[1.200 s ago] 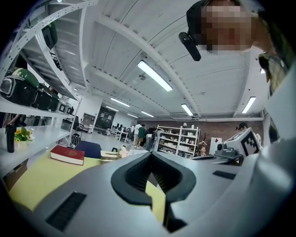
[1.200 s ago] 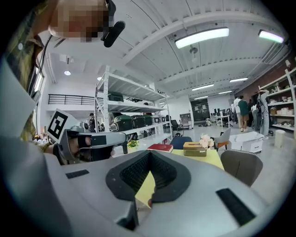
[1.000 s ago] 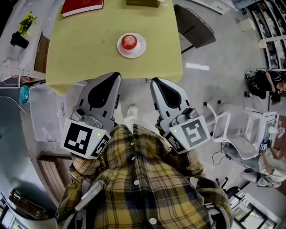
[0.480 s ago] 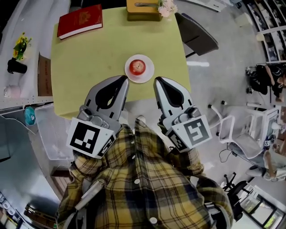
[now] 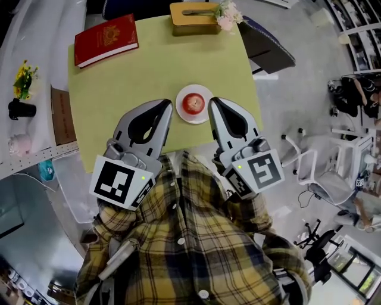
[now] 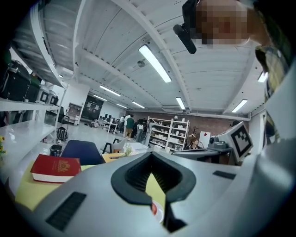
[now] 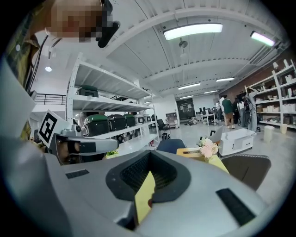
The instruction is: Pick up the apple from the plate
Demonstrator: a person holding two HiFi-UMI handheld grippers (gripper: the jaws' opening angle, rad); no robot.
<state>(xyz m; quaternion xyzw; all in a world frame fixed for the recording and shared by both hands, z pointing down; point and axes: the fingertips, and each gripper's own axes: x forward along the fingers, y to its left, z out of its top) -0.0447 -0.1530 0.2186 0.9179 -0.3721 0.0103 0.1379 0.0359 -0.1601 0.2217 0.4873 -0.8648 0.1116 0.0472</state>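
– Fingers on the left gripper (image 5: pixel 168 105) and the right gripper (image 5: pixel 212 100): what are they doing?
– Both pairs are clenched tip to tip, gripping only each other. Through each loop of jaws shows a strip of the yellow table (image 5: pixel 131 77).
– Where is the apple (image 5: pixel 192 103)?
– It is on the white plate (image 5: pixel 194 118), close to the table's near edge, right between the two gripper tips. The left tip is just beside the plate's left rim and the right tip is just beside its right rim.
– What else is around?
– A red book (image 5: pixel 106 39) lies at the far left corner, and a tan box (image 5: pixel 193 13) with pale flowers (image 5: pixel 226 16) sits at the far edge, all well apart from the plate. A dark chair (image 5: pixel 271 47) stands off the far right corner.
– What differs from a second ago?
– The plate then lay well beyond the tips, and now they flank it. The book, then cut off at the top, shows whole.
– And the count?
– One apple, one plate, one book, one box, two grippers
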